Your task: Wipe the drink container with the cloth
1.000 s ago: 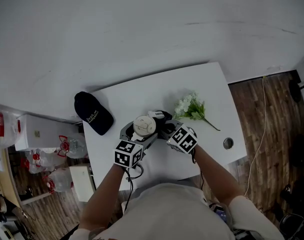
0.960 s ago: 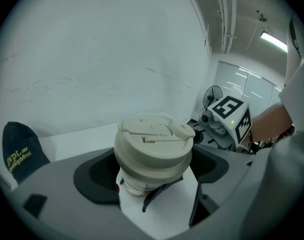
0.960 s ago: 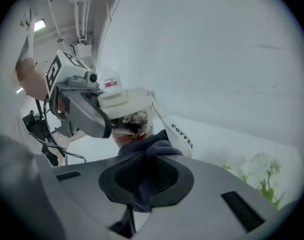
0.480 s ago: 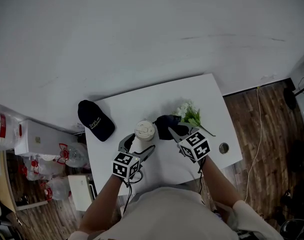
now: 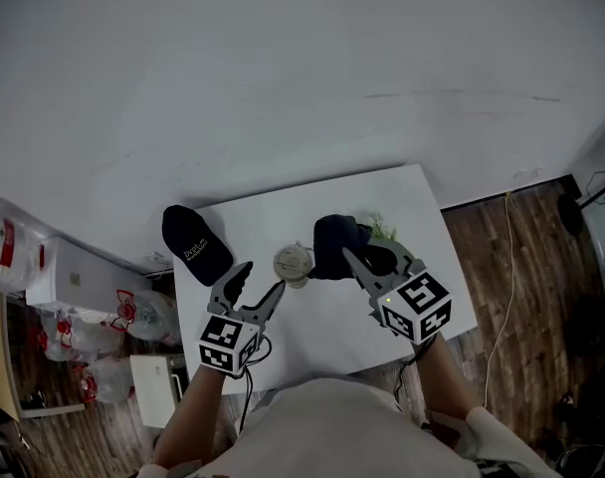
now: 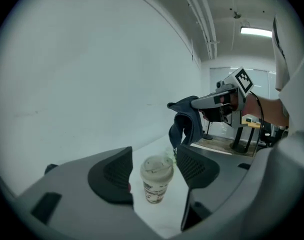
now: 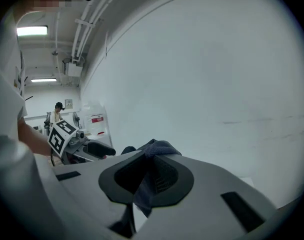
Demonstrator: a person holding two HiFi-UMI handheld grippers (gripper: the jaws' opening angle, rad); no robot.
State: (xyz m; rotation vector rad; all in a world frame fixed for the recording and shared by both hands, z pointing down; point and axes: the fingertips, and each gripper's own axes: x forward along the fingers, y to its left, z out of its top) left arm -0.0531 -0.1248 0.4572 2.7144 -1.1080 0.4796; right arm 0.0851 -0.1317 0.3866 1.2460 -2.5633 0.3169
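Observation:
A paper drink cup (image 5: 294, 264) with a pale lid stands upright on the white table (image 5: 332, 317). My left gripper (image 5: 253, 287) is just short of the cup on the near left. Its jaws are closing and do not touch the cup. In the left gripper view the cup (image 6: 157, 178) shows past the two pads, with nothing pressed between them. My right gripper (image 5: 367, 259) is shut on a dark blue cloth (image 5: 334, 245), held raised to the right of the cup. The cloth (image 7: 154, 149) is bunched between that gripper's pads and hangs down (image 6: 187, 121).
A black cap (image 5: 195, 247) lies at the table's far left corner. White flowers with green stems (image 5: 384, 229) lie behind the cloth, mostly hidden. Boxes and plastic bottles (image 5: 74, 287) crowd the floor left of the table. Wooden floor (image 5: 521, 267) lies to the right.
My left gripper has let go of the cup and drawn back toward me. The right gripper has lifted the cloth away from the cup, up and to the right.

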